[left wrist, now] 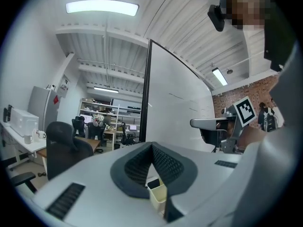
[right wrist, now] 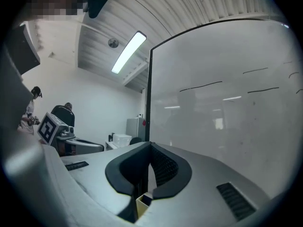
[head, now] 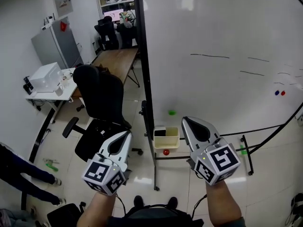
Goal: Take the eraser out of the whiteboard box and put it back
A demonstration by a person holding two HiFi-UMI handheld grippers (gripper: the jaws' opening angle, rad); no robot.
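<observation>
A cream whiteboard box (head: 166, 138) hangs at the lower left corner of the whiteboard (head: 218, 56), and a black eraser (head: 160, 133) lies inside it. My left gripper (head: 128, 134) hovers just left of the box, jaws shut and empty. Just right of the box is my right gripper (head: 185, 120), also shut with nothing in it. The left gripper view looks past the closed tips of the left gripper (left wrist: 151, 145) to the box (left wrist: 159, 196) with the dark eraser (left wrist: 152, 183) in it. Below the closed right gripper (right wrist: 150, 144) in its own view, the box (right wrist: 143, 203) peeks out.
A black office chair (head: 102, 108) stands left of the board's frame, with a wooden table (head: 116, 60) and a white desk (head: 47, 93) beyond. A red magnet (head: 166, 152) and a green one (head: 172, 112) sit near the box. A person's legs (head: 23, 174) are at far left.
</observation>
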